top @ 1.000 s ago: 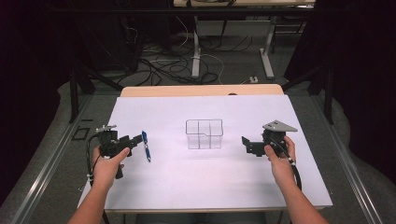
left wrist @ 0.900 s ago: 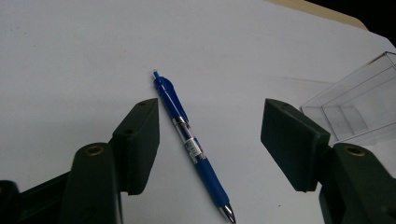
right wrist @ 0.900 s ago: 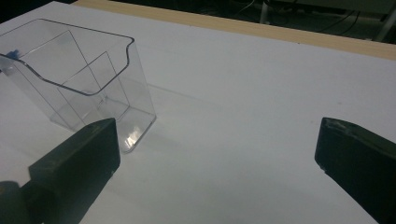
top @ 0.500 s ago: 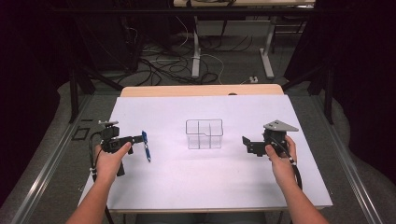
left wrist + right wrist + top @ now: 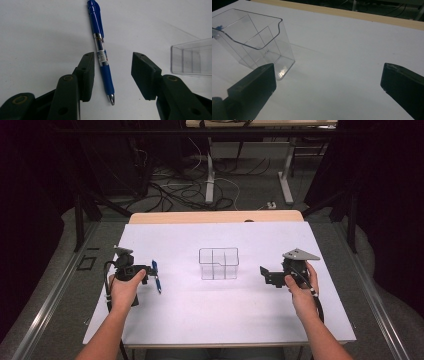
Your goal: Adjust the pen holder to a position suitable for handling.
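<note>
Centrally, at the table's left side, the left gripper (image 5: pixel 150 274) sits low over the white sheet with its two black jaws either side of a blue pen (image 5: pixel 102 52). Its jaws have just been closing, with the pen between them; in the left gripper view a gap remains on both sides of the barrel, the left pad (image 5: pixel 87 75) nearly at the pen and the right pad (image 5: pixel 145 75) clearly apart from it. The pen lies flat on the white table cover (image 5: pixel 210 310), silver tip toward the gripper's body and blue cap end pointing away, its clear middle section bearing a printed label. Just beyond, in the middle of the sheet, stands a clear plastic organizer (image 5: pixel 218 263) with inner dividers, upright and well apart from the pen. On the far side of the organizer, the right gripper (image 5: pixel 265 274) is held by the person's right hand (image 5: pixel 300 285) above the sheet, its jaws spread wide with nothing between them; in the right gripper view the organizer (image 5: pixel 254 40) appears ahead, behind the left-hand jaw. A strip of bare wooden tabletop (image 5: pixel 215 216) shows past the sheet's far edge.
</note>
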The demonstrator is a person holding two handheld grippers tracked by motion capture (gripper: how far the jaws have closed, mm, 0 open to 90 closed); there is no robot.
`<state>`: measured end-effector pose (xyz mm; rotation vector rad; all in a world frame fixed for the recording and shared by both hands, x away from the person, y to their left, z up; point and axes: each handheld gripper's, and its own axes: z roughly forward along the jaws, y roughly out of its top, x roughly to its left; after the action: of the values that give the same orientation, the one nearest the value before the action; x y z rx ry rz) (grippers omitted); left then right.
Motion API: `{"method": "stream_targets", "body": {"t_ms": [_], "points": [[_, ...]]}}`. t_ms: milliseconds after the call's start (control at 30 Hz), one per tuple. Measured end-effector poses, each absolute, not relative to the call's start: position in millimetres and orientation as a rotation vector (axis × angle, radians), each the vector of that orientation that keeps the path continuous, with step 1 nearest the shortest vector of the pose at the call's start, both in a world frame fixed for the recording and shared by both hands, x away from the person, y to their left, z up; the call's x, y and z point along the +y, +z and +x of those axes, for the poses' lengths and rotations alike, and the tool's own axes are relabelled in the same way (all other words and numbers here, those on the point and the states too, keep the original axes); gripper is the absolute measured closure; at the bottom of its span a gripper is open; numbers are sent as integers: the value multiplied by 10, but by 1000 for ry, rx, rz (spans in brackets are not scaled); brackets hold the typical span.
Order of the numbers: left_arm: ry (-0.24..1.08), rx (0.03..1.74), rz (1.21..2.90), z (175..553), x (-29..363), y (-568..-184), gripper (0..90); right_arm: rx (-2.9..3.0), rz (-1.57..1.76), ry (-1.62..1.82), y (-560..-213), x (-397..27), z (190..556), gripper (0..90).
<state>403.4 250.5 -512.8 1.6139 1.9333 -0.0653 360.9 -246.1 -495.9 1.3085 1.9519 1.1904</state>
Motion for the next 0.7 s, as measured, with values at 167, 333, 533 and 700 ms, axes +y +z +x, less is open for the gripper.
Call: {"method": "stream_targets", "body": {"t_ms": [167,333,533,700], "points": [[-104,1955,1644,4074,2487,-5194,581,1962,1311,1182,-4965,-2466,3614,0],[-95,1993,1636,4100,2437,-5232,615,1967,1310,1177,-4976,-2474,3623,0],[-109,2019,1655,4129,2411,-5277,644,1969,1319,1174,-4977,-2479,3621,0],[-119,2036,1654,4144,2381,-5319,676,1974,1318,1169,-4986,-2487,3627,0]]}}
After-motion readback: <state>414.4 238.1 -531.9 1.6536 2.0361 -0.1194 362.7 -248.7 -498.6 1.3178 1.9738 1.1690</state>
